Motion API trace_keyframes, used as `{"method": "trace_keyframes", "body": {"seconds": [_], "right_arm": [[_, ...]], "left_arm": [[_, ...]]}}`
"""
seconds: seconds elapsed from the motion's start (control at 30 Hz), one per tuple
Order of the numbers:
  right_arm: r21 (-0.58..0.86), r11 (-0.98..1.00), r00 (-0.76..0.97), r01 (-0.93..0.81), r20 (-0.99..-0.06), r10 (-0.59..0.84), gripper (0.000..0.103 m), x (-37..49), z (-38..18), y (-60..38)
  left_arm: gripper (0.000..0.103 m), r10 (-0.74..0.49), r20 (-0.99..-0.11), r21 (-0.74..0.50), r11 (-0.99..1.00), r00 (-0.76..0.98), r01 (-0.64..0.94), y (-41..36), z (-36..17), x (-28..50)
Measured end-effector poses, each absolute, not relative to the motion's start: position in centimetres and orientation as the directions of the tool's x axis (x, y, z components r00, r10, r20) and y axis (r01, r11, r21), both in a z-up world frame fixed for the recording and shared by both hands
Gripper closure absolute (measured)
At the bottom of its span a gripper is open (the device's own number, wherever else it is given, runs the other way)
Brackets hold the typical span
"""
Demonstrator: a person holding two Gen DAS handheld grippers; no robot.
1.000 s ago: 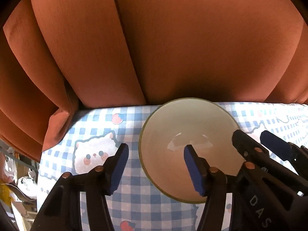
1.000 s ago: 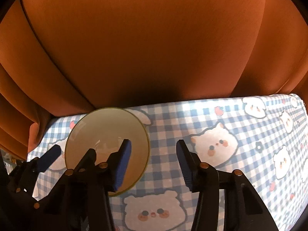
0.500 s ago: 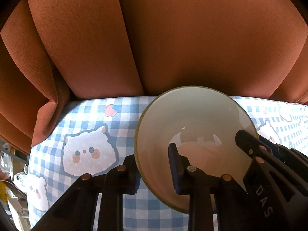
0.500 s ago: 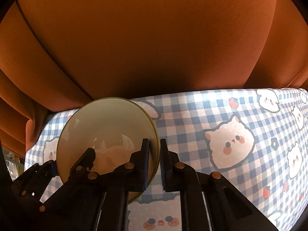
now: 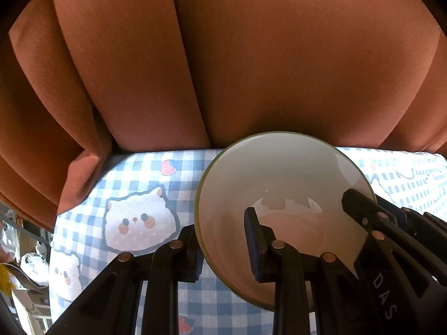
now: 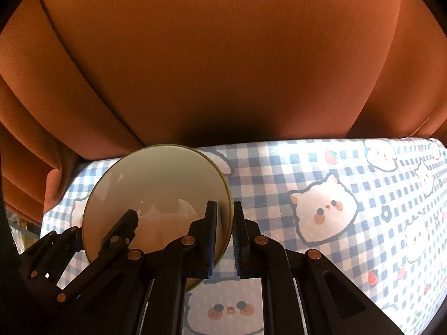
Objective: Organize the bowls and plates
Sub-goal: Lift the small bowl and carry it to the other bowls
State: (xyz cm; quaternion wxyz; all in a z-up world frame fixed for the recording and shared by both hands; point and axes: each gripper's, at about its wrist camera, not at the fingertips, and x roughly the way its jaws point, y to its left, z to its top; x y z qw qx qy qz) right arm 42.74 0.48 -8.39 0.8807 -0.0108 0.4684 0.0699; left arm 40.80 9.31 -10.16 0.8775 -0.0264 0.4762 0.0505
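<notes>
A cream bowl (image 5: 282, 184) with a thin olive rim is held over the blue checked tablecloth (image 5: 134, 184). My left gripper (image 5: 223, 248) is shut on the bowl's left rim, one finger inside and one outside. My right gripper (image 6: 225, 234) is shut on the bowl's (image 6: 156, 184) right rim the same way. Each gripper shows in the other's view, the right one at the bowl's right edge (image 5: 371, 217), the left one at its left edge (image 6: 111, 240). The bowl is empty and tilted toward the cameras.
An orange curtain (image 5: 251, 55) hangs right behind the table's far edge, also in the right wrist view (image 6: 223, 55). The tablecloth (image 6: 335, 201) with cat prints stretches to the right. Clutter shows beyond the table's left edge (image 5: 16, 251).
Both grippers went from open to shut on the bowl's opposite rims. The bowl now sits slightly higher and nearer in both views.
</notes>
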Motion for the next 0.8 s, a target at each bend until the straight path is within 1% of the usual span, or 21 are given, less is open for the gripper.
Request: {"method": "trace_keyframes", "body": {"seconds": [0.43,0.8], "right_arm": [[0.037,0.989,0.607,-0.141,-0.786,0.116,0.090,37.6,-2.9,0.1],[0.037,0.990,0.657,-0.133,-0.745,0.116,0.090,31.3,0.8,-1.1]], "left_arm": [[0.079,0.051,-0.800,-0.025,0.993,0.599,-0.118,9.2,-4.9,36.0],[0.079,0.038,-0.757,-0.035,0.995,0.653,-0.098,8.1,-1.3,30.0]]}}
